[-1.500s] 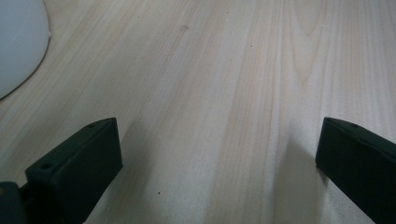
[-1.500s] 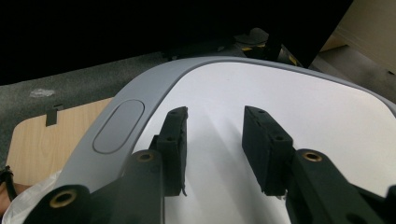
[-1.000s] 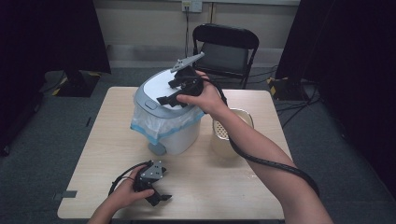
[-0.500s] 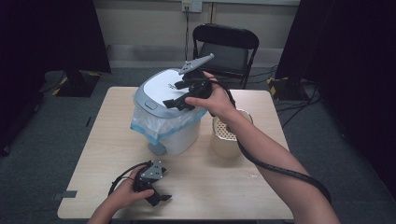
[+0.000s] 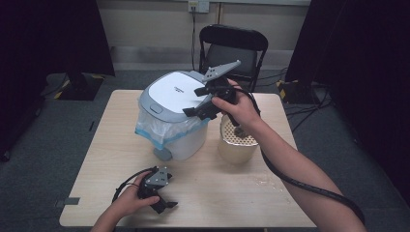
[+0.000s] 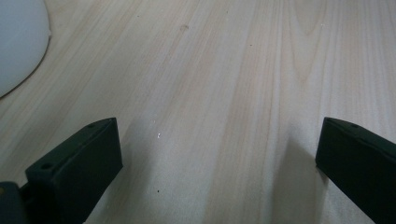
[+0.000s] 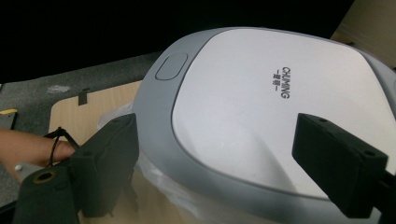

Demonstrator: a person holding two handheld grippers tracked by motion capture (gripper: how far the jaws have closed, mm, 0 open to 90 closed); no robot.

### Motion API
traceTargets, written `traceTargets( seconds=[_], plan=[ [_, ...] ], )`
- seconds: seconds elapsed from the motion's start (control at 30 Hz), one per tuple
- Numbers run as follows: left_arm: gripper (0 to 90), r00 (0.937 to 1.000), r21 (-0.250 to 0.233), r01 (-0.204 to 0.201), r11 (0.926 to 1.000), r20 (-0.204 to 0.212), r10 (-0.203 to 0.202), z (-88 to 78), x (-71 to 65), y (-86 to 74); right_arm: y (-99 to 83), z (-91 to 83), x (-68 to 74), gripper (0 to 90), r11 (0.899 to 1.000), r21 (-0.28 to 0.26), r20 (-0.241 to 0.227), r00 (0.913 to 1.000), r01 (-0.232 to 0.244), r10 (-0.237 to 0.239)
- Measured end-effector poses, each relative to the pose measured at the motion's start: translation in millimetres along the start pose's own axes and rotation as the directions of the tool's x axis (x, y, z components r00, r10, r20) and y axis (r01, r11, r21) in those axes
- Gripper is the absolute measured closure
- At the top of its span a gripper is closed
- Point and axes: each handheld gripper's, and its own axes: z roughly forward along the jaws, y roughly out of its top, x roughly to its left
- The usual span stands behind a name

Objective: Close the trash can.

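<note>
Setting: a pale wooden table [image 5: 96,145] in a dim room; a black folding chair [image 5: 233,43] stands at its far edge; dark curtains hang to either side.

Bin: a small white plastic waste bin with a rounded grey-and-white lid [image 5: 175,92] sits on the far half of the table, left of centre; a clear liner bag with a blue edge [image 5: 159,131] spills out under the lid's rim; the lid lies closed, a grey oval push button [image 7: 171,66] near its front edge and a small dark brand mark [image 7: 281,83] printed on the white panel.

Right gripper: the black two-jaw gripper in the person's right hand [image 5: 199,101] hovers at the bin's right side, above the lid's edge; seen along its own jaws, they stand wide apart with the lid behind them and nothing pinched; they have just been spreading further.

Cup: a cream-coloured round container with a perforated insert [image 5: 237,143] stands just right of the bin, below the right wrist.

Left gripper: the black gripper in the person's left hand [image 5: 162,203] rests low at the near edge of the table, well apart from the bin; its jaws gape over bare wood, holding nothing.
</note>
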Motion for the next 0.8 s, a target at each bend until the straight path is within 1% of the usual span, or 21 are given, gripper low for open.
traceTargets(
  seconds=[0.1,0.23,0.33,0.37,0.43,0.5,0.53,0.6,0.67,0.77,0.8],
  plan=[
    [0.0,1.0,0.001,0.001,1.0,-0.002,-0.001,-0.2,-0.2,-0.1,-5.3,-5.4,4.4,14.3,1.0,0.006,-0.005,0.9999,0.014,-0.014],
    [0.0,1.0,0.01,0.004,0.9999,-0.005,-0.004,-1.0,-0.8,0.1,-10.8,-8.1,8.5,14.2,1.0,0.007,-0.02,0.9997,0.013,-0.013],
    [0.0,1.0,0.004,0.007,1.0,-0.005,-0.007,-0.7,-1.0,-0.3,-16.0,-9.2,12.3,14.2,1.0,0.018,-0.027,0.9994,0.022,-0.022],
    [0.0,1.0,0.004,0.007,1.0,-0.006,-0.007,-0.8,-1.1,-0.3,-20.2,-9.0,14.7,14.2,1.0,0.021,-0.038,0.9992,0.013,-0.012],
    [0.0,1.0,0.004,0.008,1.0,-0.006,-0.008,-0.8,-1.2,-0.4,-22.5,-8.6,16.0,14.2,1.0,0.023,-0.042,0.999,0.018,-0.017],
    [0.0,0.9999,0.004,0.008,1.0,-0.007,-0.008,-0.8,-1.3,-0.4,-29.4,-7.2,18.7,14.3,0.999,0.029,-0.056,0.9983,0.018,-0.016],
    [0.0,0.9999,0.004,0.008,1.0,-0.007,-0.008,-0.8,-1.3,-0.4,-29.4,-7.2,18.7,14.3,0.999,0.029,-0.056,0.9983,0.018,-0.016],
    [0.0,0.9999,0.004,0.009,1.0,-0.007,-0.009,-0.9,-1.4,-0.5,-36.2,-6.0,19.6,14.3,1.0,0.03,-0.064,0.998,0.007,-0.005],
    [0.0,0.9999,0.004,0.009,1.0,-0.007,-0.009,-0.9,-1.4,-0.5,-38.6,-5.4,19.5,14.3,0.999,0.032,-0.064,0.998,0.006,-0.004],
    [0.0,0.9999,0.005,0.008,1.0,-0.008,-0.008,-1.0,-1.4,-0.5,-48.2,-4.6,20.2,14.3,0.999,0.037,-0.067,0.9978,0.002,0.0],
    [0.0,0.9999,0.004,0.008,1.0,-0.008,-0.008,-1.0,-1.5,-0.5,-48.2,-4.6,20.2,14.3,0.999,0.037,-0.067,0.9978,0.002,0.0]
  ],
)
